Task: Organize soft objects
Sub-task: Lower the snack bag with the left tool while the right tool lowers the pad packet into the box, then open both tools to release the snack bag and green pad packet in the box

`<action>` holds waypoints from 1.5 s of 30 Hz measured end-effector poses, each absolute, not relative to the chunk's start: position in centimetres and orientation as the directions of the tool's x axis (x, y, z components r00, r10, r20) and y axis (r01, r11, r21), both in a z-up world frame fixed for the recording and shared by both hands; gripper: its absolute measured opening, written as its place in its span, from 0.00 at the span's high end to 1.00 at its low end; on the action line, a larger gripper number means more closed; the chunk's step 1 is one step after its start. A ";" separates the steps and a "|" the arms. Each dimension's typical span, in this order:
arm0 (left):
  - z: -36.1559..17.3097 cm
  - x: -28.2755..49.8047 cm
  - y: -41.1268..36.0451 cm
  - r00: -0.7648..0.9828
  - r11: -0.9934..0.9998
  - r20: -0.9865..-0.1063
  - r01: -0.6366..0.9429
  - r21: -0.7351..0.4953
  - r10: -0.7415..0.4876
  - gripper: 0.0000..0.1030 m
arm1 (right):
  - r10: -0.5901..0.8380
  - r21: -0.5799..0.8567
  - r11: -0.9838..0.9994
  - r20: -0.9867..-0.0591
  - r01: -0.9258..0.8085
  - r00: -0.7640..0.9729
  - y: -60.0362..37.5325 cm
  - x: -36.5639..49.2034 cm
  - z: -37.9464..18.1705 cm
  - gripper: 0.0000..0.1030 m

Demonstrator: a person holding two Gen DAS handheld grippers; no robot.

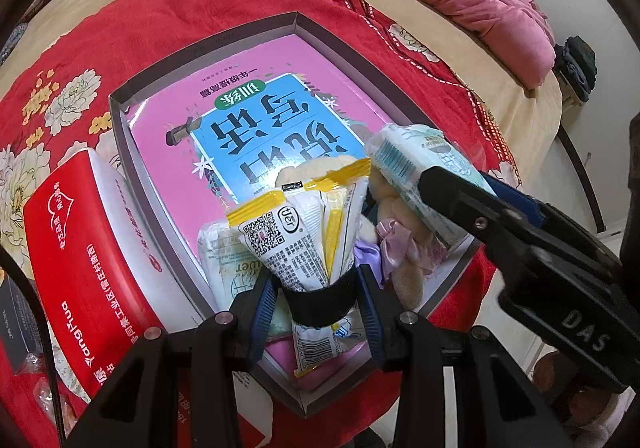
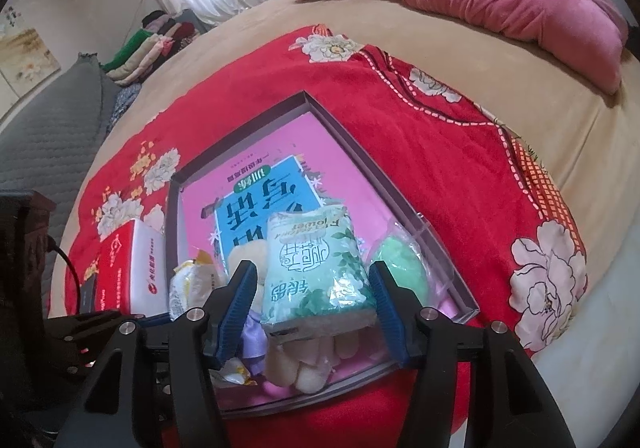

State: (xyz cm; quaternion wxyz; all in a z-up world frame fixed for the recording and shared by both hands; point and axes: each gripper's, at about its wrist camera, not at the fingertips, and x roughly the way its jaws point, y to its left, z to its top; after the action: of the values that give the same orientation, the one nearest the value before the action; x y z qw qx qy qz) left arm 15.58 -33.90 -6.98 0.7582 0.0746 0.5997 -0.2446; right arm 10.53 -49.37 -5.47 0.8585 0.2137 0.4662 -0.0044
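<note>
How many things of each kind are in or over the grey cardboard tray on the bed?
Green-and-white plastic tissue packs: 2
Yellow-and-white foil snack packet: 1
Cream plush toy: 1
Green round item in clear wrap: 1
Pink paper book: 1
Total: 6

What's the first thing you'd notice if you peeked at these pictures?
The bright pink book with big blue lettering, lying flat in the shallow grey box on the red flowered blanket. At the box's near end, the left gripper squeezes a yellow-and-white packet, while the right gripper stands open around a green tissue pack.
</note>
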 end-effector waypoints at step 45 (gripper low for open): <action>-3.6 13.4 -32.8 0.221 0.856 -0.930 0.494 -0.153 -0.294 0.31 | 0.092 0.349 0.896 -0.750 0.273 0.655 -51.0 5.7 0.7 0.29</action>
State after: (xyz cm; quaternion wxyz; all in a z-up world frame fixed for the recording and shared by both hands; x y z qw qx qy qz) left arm 13.38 -32.85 -3.61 0.7766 0.0875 0.5700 -0.2538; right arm 5.70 -51.04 0.72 0.8822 0.2217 0.4123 -0.0513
